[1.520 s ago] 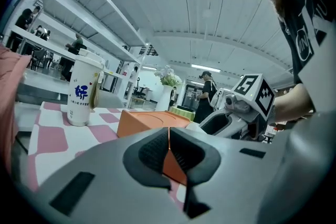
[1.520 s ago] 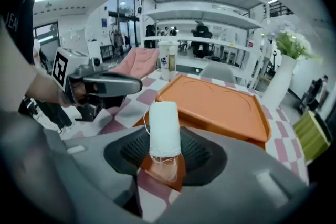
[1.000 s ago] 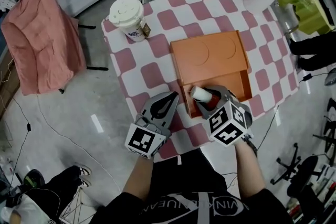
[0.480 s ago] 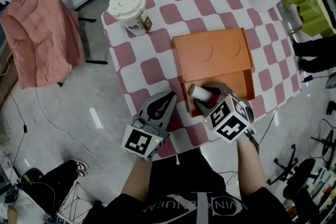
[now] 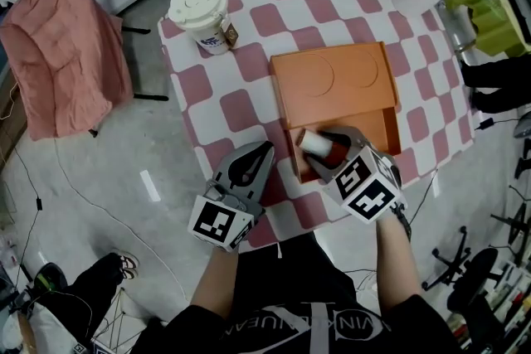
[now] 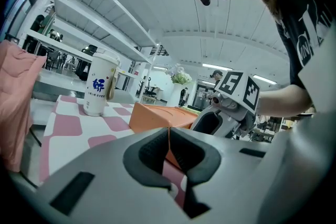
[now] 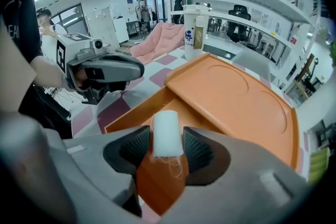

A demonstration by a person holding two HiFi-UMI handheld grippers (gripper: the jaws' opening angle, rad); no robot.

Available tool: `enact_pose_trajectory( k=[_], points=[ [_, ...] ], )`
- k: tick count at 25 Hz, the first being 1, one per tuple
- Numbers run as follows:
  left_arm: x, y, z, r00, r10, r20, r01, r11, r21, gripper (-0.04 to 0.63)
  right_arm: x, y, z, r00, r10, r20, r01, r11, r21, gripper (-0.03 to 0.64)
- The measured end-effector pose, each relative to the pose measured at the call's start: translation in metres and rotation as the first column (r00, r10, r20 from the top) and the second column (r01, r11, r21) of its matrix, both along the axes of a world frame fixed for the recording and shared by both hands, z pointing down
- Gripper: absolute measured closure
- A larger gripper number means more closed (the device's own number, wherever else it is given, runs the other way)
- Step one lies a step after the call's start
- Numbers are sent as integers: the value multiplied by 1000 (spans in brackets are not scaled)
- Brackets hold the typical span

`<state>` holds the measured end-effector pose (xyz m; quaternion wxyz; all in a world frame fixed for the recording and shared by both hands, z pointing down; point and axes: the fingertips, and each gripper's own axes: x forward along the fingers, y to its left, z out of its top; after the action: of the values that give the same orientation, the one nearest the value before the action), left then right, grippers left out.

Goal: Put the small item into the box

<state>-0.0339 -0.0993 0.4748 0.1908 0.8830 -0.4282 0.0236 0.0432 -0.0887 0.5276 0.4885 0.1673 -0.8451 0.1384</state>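
The small item (image 5: 314, 143) is a short white cylinder; it sits between the pads of my right gripper (image 5: 322, 148) over the open near part of the orange box (image 5: 377, 133). In the right gripper view the white item (image 7: 167, 132) stands between the two dark pads with the box's orange inside (image 7: 157, 176) below it. The jaws of my right gripper (image 7: 167, 148) are opening and only a thin gap shows at each pad. The box's lid (image 5: 332, 83) covers its far half. My left gripper (image 5: 255, 162) rests shut and empty at the table's near edge, left of the box.
A white paper cup (image 5: 199, 12) stands at the far left corner of the pink-and-white checked table (image 5: 241, 108). A pink cloth (image 5: 66, 46) hangs over a chair at the left. A green box with flowers (image 5: 485, 8) sits at the far right.
The right gripper has stayed over the box's open part with the white item at its tips. The left gripper has drifted slightly toward me.
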Motion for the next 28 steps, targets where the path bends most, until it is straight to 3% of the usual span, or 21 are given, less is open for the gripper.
enact_pose_trajectory(
  k=[10, 21, 28],
  points=[
    [9, 0, -9, 1000, 17, -3, -17, 1000, 13, 581, 6, 0, -17, 998, 40, 42, -41, 999, 24, 428],
    [13, -6, -29, 1000, 20, -8, -20, 999, 45, 581, 14, -16, -56, 979, 128, 160, -149, 981, 127, 446],
    [13, -10, -48, 1000, 21, 4, -21, 997, 79, 581, 24, -27, -86, 940, 215, 267, -268, 945, 185, 521]
  ],
)
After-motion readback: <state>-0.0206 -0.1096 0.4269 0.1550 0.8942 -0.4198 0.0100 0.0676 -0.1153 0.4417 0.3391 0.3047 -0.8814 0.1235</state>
